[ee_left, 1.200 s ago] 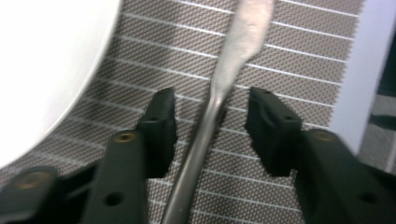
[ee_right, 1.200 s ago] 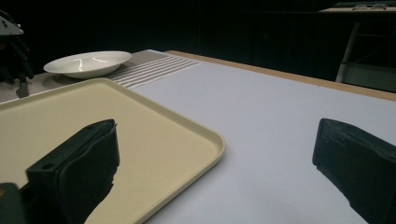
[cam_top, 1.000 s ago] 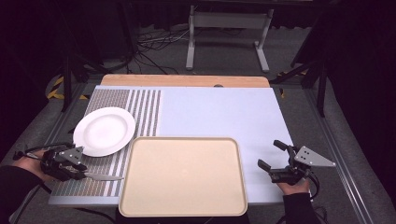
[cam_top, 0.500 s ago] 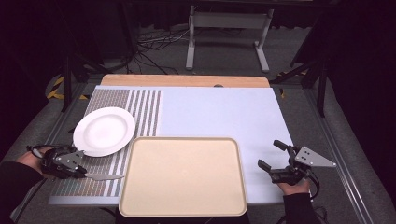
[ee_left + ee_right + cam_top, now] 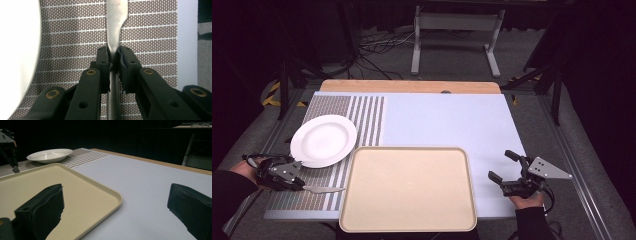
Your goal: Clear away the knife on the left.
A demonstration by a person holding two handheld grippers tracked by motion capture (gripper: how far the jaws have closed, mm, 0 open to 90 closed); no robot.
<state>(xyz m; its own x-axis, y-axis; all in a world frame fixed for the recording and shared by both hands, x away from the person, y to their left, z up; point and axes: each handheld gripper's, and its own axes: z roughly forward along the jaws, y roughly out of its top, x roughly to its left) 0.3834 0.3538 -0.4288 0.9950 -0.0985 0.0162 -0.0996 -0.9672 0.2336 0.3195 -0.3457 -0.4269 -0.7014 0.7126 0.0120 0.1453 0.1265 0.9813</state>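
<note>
A metal knife (image 5: 326, 189) lies on the patterned mat (image 5: 327, 107) just left of the tray, blade pointing right. My left gripper (image 5: 302, 186) is shut on its handle; in the left gripper view the pads (image 5: 123, 62) pinch the knife (image 5: 116, 25) where handle meets blade. A white plate (image 5: 323, 140) sits on the mat behind the knife, its rim (image 5: 17, 50) at the left of that view. My right gripper (image 5: 499, 165) stands open and holds nothing, right of the beige tray (image 5: 407, 149), above the pale table (image 5: 150, 177).
The tray's near right corner (image 5: 110, 195) lies between the right gripper's jaws in its view, with the plate (image 5: 50, 155) and the left gripper (image 5: 7, 140) beyond. A wooden strip (image 5: 412, 86) edges the table's far side. A metal stand (image 5: 457, 30) and cables are on the floor behind.
</note>
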